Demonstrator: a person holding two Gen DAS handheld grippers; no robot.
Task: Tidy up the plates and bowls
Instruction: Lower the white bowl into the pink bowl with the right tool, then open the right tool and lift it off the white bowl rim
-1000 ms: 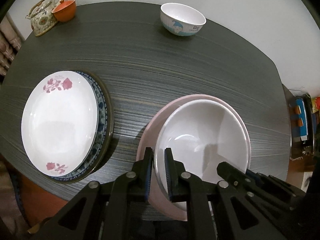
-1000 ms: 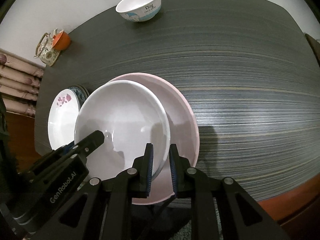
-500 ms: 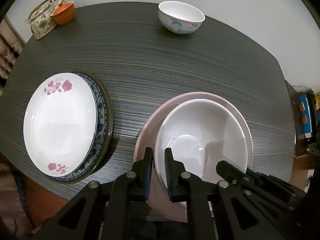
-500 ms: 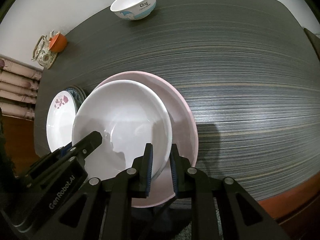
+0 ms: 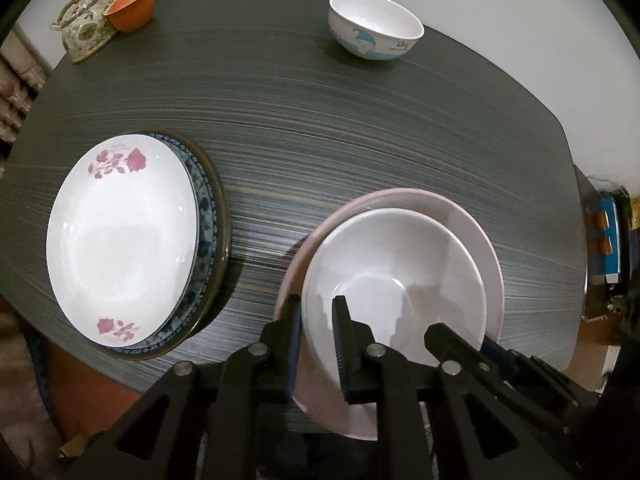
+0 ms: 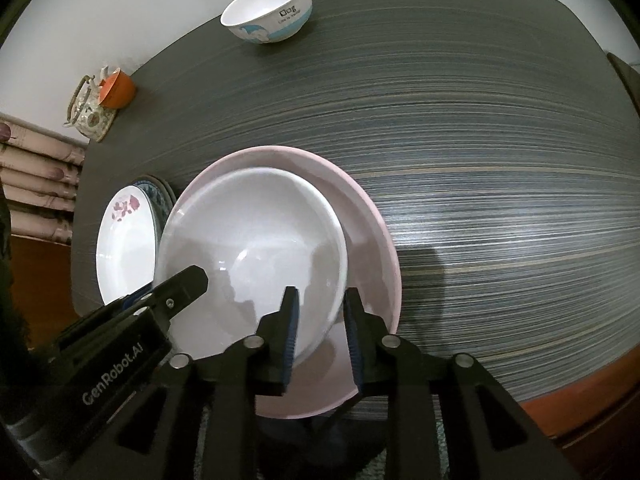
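A large white bowl (image 5: 394,276) sits inside a wider pink bowl (image 5: 460,220) near the table's front edge. My left gripper (image 5: 316,312) straddles the white bowl's near-left rim, jaws slightly parted. My right gripper (image 6: 320,304) straddles its near-right rim, jaws also slightly parted; the bowl (image 6: 256,248) and pink bowl (image 6: 372,232) show there too. A white plate with red flowers (image 5: 120,240) lies on a blue-patterned plate (image 5: 204,216) at the left. A small white bowl with a blue cartoon (image 5: 374,26) stands at the far edge.
A patterned teapot (image 5: 84,26) and an orange cup (image 5: 130,0) stand at the far left corner of the dark striped table (image 5: 320,128). A white wall is behind. The table's front edge runs just under both grippers.
Both grippers' jaws have opened a little around the white bowl's rim, which they pinched before. The bowl has settled lower inside the pink bowl.
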